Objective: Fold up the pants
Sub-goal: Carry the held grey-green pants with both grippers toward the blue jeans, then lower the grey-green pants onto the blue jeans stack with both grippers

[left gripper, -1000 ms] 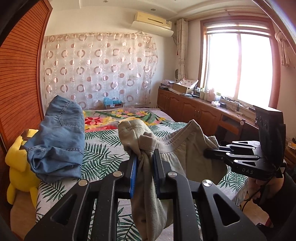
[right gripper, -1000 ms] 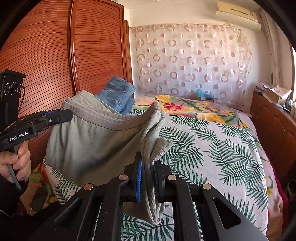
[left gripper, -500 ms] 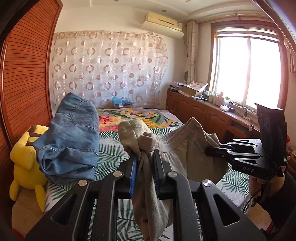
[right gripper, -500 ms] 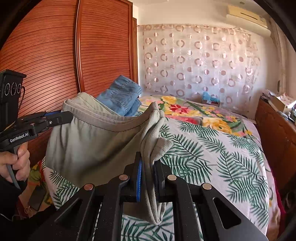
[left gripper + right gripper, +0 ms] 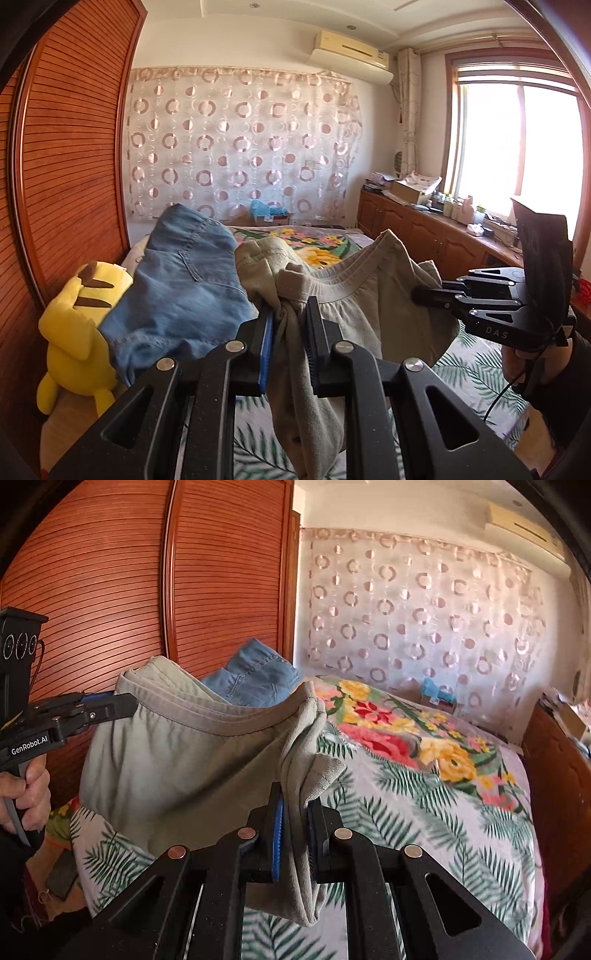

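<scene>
Grey-green pants (image 5: 354,295) (image 5: 173,760) hang in the air above the bed, stretched by the waistband between both grippers. My left gripper (image 5: 290,314) is shut on one bunched end of the waistband; cloth droops below its fingers. In the right wrist view that same left gripper (image 5: 122,703) shows at the left edge, held by a hand. My right gripper (image 5: 295,805) is shut on the other end of the waistband, and appears as the right gripper (image 5: 419,295) at the right of the left wrist view. The legs hang down out of sight.
A bed (image 5: 424,797) with a leaf and flower cover lies below. Folded blue jeans (image 5: 181,280) rest at its left side next to a yellow plush toy (image 5: 77,332). A wooden wardrobe (image 5: 110,590) stands on the left, a wooden counter (image 5: 443,236) under the window on the right.
Both grippers have risen and swung with the pants toward the wardrobe side; the jeans and plush toy now sit nearer the middle of the left wrist view. Both grips are unchanged.
</scene>
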A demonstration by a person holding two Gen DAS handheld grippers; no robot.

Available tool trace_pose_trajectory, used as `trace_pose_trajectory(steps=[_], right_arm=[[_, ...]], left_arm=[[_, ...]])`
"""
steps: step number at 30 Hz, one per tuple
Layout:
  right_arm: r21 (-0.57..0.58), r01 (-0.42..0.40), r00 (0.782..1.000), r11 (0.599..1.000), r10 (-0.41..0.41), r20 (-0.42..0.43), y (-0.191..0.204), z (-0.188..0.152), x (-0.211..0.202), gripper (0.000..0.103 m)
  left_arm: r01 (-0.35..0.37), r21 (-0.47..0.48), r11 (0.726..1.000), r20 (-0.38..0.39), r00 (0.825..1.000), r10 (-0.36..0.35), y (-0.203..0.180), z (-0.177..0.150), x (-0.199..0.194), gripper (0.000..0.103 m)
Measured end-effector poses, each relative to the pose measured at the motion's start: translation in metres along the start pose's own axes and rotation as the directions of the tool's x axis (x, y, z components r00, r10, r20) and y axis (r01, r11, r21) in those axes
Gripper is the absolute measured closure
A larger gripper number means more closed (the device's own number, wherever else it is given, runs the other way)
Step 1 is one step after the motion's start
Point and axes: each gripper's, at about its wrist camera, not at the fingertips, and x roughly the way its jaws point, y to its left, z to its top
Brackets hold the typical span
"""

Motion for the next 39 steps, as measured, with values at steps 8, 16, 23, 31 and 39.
trace_pose_trajectory(steps=[8, 16, 23, 31, 39], right_arm=[[-0.057, -0.008, 1.0, 0.998, 0.009, 0.001, -0.012, 0.034, 0.056, 0.092], [-0.094, -0.03, 0.999, 0.995, 0.031, 0.011, -0.029, 0.06, 0.111, 0.092], [-0.16, -0.062, 0.997, 0.985, 0.069, 0.036, -0.038, 0.079, 0.157, 0.092], [-0.203, -0.107, 0.99, 0.973, 0.123, 0.066, -0.046, 0.104, 0.208, 0.092], [-0.278, -0.132, 0.986, 0.951, 0.155, 0.06, -0.039, 0.105, 0.237, 0.092]], left_arm=[[-0.044, -0.005, 0.999, -0.002, 0.999, 0.044, 0.027, 0.018, 0.029, 0.086], [-0.092, -0.021, 0.996, -0.001, 0.996, 0.092, 0.054, 0.03, 0.053, 0.086], [-0.143, -0.047, 0.989, 0.044, 0.988, 0.145, 0.073, 0.029, 0.06, 0.086], [-0.172, -0.135, 0.976, 0.052, 0.982, 0.181, 0.094, 0.022, 0.06, 0.086], [-0.19, -0.196, 0.962, 0.041, 0.979, 0.201, 0.099, 0.009, 0.053, 0.086]])
